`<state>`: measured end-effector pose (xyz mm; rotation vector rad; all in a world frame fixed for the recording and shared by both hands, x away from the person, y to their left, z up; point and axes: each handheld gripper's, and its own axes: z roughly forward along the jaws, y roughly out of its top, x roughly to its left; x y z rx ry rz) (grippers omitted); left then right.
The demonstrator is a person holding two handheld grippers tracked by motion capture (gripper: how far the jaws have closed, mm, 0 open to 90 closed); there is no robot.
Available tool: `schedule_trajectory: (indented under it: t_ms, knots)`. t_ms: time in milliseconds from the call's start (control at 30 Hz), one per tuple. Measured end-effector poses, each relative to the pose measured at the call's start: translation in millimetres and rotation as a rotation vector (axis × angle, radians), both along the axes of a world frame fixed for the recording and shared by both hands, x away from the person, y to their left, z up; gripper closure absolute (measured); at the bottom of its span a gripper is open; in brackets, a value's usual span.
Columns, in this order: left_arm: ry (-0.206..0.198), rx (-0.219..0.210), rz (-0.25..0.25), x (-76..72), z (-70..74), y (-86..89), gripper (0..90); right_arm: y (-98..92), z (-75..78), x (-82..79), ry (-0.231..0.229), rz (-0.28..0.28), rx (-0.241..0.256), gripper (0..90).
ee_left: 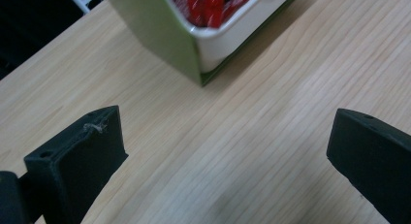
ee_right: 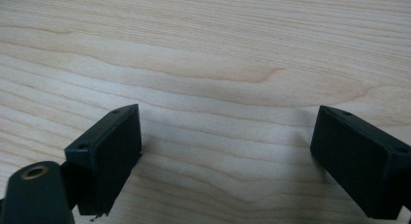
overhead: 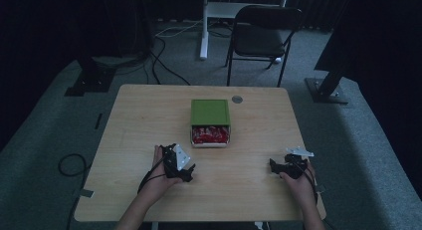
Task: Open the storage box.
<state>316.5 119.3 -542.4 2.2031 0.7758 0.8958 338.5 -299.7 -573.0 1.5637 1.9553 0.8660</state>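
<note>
A green box [overhead: 210,112] sits at the middle of the wooden table [overhead: 139,120]. Its white inner drawer [overhead: 210,135] is slid out toward me and holds red packets [overhead: 210,134]. My left gripper [overhead: 189,172] rests low near the table's front, left of the drawer, held in a hand. In the left gripper view its jaws stand wide apart over bare wood, with the box corner [ee_left: 160,35] and red packets [ee_left: 208,6] ahead. My right gripper [overhead: 274,165] lies at the front right, pointing left. Its jaws are open over bare wood [ee_right: 218,54].
A small grey disc [overhead: 237,99] lies on the table behind the box. A dark folding chair [overhead: 261,33] and a white table leg [overhead: 203,26] stand beyond the far edge. Cables [overhead: 69,165] trail on the grey carpet at left.
</note>
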Motion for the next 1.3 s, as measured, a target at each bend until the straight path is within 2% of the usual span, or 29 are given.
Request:
schedule_trajectory:
  t_ms: [133, 167, 200, 267, 533, 567, 700, 933, 1033, 1067, 1233, 1300]
  knots:
    - [-0.019, 0.023, -0.017, -0.2, -0.4, -7.1, 3.9, 0.0, 0.0, 0.0, 0.0, 0.0, 0.001, 10.5]
    - [-0.039, 0.053, -0.036, -0.9, -0.8, -11.1, 4.0, 0.0, 0.0, 0.0, 0.0, 0.0, 0.001, 10.5]
    - [-0.039, 0.053, -0.036, -0.9, -0.8, -11.1, 3.9, 0.0, 0.0, 0.0, 0.0, 0.0, 0.001, 10.5]
    - [-0.051, 0.082, -0.066, -1.6, -0.3, -18.3, 4.0, 0.0, 0.0, 0.0, 0.0, 0.0, 0.001, 10.5]
    - [-0.078, 0.093, -0.104, -1.2, 2.9, -30.1, 4.0, 0.1, 0.0, 0.0, 0.0, -0.001, 0.002, 10.5]
    - [-0.091, 0.111, -0.111, -1.0, 3.8, -32.8, 4.1, 0.1, 0.0, 0.0, 0.001, -0.001, 0.002, 10.4]
    - [-0.103, 0.153, -0.135, -0.2, 2.3, -39.1, 4.5, 0.1, 0.0, 0.0, 0.0, -0.001, 0.002, 10.5]
    - [-0.111, 0.171, -0.189, 2.4, 4.3, -49.6, 4.7, 0.1, 0.0, 0.0, 0.0, -0.001, 0.002, 10.5]
    - [-0.11, 0.177, -0.194, 2.7, 4.9, -50.5, 5.0, 0.1, 0.0, 0.0, 0.0, -0.001, 0.002, 10.5]
    - [-0.114, 0.176, -0.217, 4.7, 5.5, -54.9, 5.1, 0.1, 0.0, 0.0, 0.0, -0.001, 0.002, 10.5]
    - [-0.115, 0.193, -0.235, 8.9, 5.1, -61.2, 6.2, 0.1, 0.0, 0.0, 0.0, -0.001, 0.002, 10.5]
    - [-0.12, 0.213, -0.244, 10.9, 4.1, -63.0, 7.4, 0.1, 0.0, 0.0, 0.0, -0.001, 0.002, 10.4]
